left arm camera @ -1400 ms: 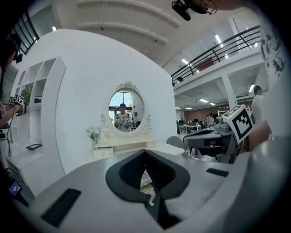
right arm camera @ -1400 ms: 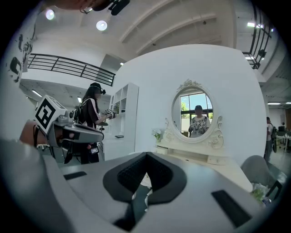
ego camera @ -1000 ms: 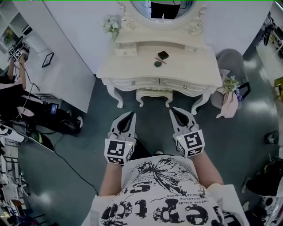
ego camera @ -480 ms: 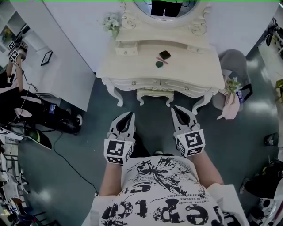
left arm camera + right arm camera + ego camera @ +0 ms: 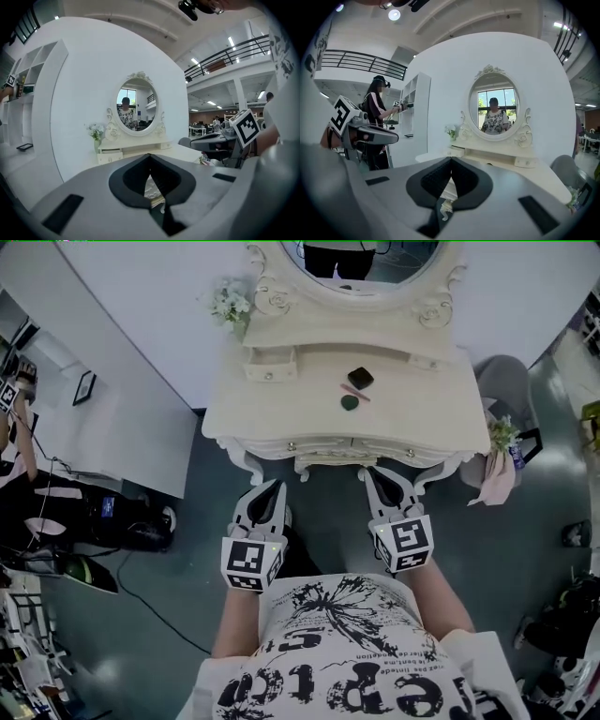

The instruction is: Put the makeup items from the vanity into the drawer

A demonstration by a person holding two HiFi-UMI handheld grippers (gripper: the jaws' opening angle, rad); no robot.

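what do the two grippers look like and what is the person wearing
Both the left gripper and the right gripper have light grey shells tapering to a point, with black ribbed lining inside the jaws. Each carries a white cube with black square markers. No cables show. The person wears a light short-sleeved T-shirt with black print.

The vanity (image 5: 281, 413) looks like wood painted cream, smooth with a soft satin sheen. The mirror (image 5: 370, 257) at twelve o'clock is polished glass. On the vanity top, toward one o'clock, the compact (image 5: 360, 378) looks like dark matt plastic. The floor (image 5: 525, 549) is smooth and glossy, throwing back light. The left gripper (image 5: 277, 486) and right gripper (image 5: 368, 472) have matt grey plastic shells; the pads (image 5: 436, 178) are black and ribbed. The shirt (image 5: 347, 652) is printed cloth.
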